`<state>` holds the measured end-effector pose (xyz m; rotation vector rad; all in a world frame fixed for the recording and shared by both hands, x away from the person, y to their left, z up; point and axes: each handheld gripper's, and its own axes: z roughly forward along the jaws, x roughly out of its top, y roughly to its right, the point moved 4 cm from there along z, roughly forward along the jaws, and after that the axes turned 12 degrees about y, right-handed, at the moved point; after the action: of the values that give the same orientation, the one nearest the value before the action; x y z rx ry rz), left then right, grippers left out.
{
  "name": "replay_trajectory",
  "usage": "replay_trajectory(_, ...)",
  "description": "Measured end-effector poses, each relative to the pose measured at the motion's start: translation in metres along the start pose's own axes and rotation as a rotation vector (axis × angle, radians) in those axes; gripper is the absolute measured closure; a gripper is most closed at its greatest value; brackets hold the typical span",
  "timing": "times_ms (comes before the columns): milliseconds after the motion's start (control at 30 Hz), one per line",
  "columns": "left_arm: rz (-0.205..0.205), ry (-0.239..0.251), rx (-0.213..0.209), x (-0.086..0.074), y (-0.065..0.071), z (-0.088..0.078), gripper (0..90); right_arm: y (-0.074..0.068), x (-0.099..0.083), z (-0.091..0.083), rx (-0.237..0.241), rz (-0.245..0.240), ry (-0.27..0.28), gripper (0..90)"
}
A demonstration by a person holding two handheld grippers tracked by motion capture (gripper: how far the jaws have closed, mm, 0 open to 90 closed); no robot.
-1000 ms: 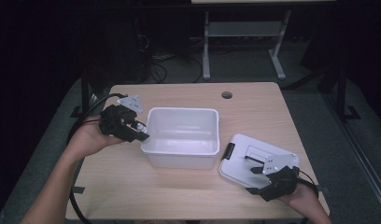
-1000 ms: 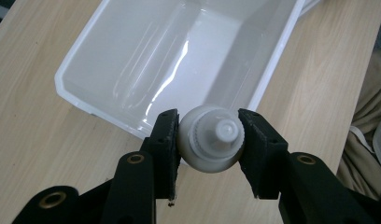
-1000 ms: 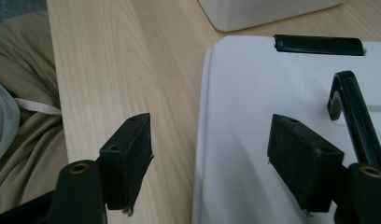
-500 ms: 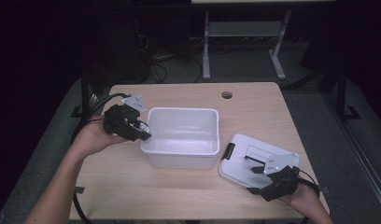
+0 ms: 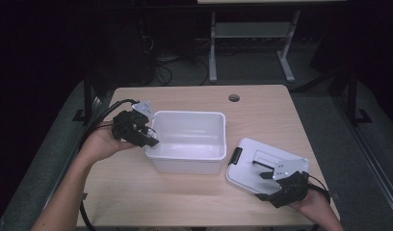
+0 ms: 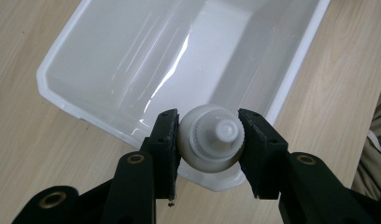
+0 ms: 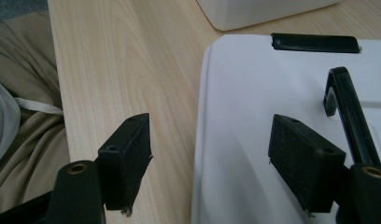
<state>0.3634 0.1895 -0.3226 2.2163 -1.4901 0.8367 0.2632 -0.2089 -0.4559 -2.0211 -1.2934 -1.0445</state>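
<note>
Not much has changed over the last second: our left gripper (image 6: pixel 208 140) is still clamped on the small round white plastic bottle (image 6: pixel 211 139), cap end facing the camera, hovering over the near corner of the empty white rectangular plastic bin (image 5: pixel 189 139). Our right gripper (image 7: pixel 209 158) hasn't budged either, jaws spread loose, one over the edge of the flat white plastic lid with black handle (image 5: pixel 262 161) lying just right of the bin. We'd guess the drop-in is next, then the lid.
</note>
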Motion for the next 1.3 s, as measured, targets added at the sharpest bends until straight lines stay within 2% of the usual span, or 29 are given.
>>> replay_trajectory(67, 0.007, -0.013, 0.006, 0.000, -0.001, 0.002, 59.5, 0.000, 0.000, 0.000, 0.000, -0.001, 0.000, 29.2)
replay_trajectory(267, 0.011, -0.010, 0.008, 0.001, 0.000, 0.007, 59.5, 0.000, 0.000, 0.000, 0.001, 0.002, -0.001, 29.2)
replay_trajectory(533, 0.002, -0.025, -0.012, -0.003, 0.000, 0.018, 59.5, 0.000, -0.001, 0.000, 0.003, 0.005, -0.003, 29.1)
replay_trajectory(767, 0.004, -0.020, -0.011, -0.006, -0.001, 0.023, 59.5, -0.001, -0.001, 0.001, 0.006, 0.005, -0.003, 29.1)
replay_trajectory(900, -0.008, -0.012, -0.019, -0.007, -0.002, 0.026, 59.5, -0.001, -0.001, 0.001, 0.007, 0.004, -0.003, 29.1)
replay_trajectory(1300, -0.018, -0.024, -0.018, -0.015, -0.003, 0.037, 59.5, -0.001, -0.002, 0.003, 0.013, 0.004, -0.010, 29.0)
